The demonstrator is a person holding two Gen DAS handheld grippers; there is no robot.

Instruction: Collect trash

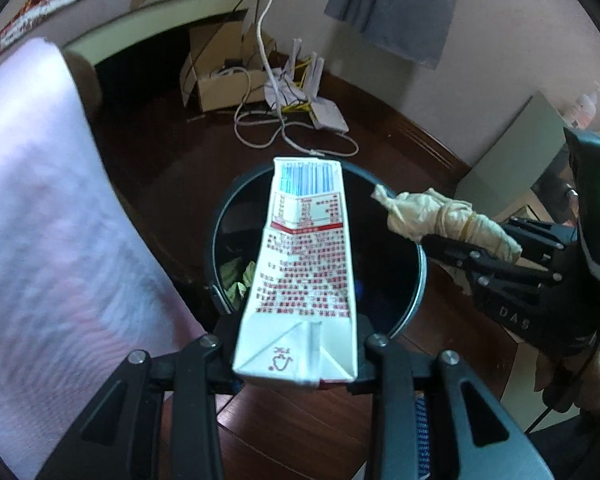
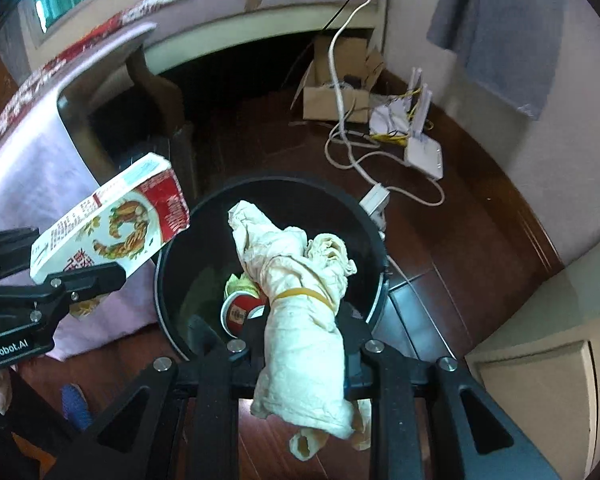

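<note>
A round black trash bin (image 1: 416,280) stands on the dark wooden floor and also shows in the right wrist view (image 2: 374,232). My left gripper (image 1: 298,354) is shut on a white and red carton (image 1: 304,264) and holds it over the bin; the carton also shows in the right wrist view (image 2: 112,220). My right gripper (image 2: 304,344) is shut on a cream cloth bundle (image 2: 300,308) tied with a rubber band, held over the bin's near rim; the bundle also shows in the left wrist view (image 1: 444,216). A red cup (image 2: 240,312) and yellow-green scraps (image 2: 240,282) lie in the bin.
A bed with a lilac sheet (image 1: 40,220) is at the left. A cardboard box (image 1: 224,80), a white cable (image 1: 268,40), and a white router (image 2: 424,156) lie by the far wall. A power strip (image 2: 374,200) sits behind the bin.
</note>
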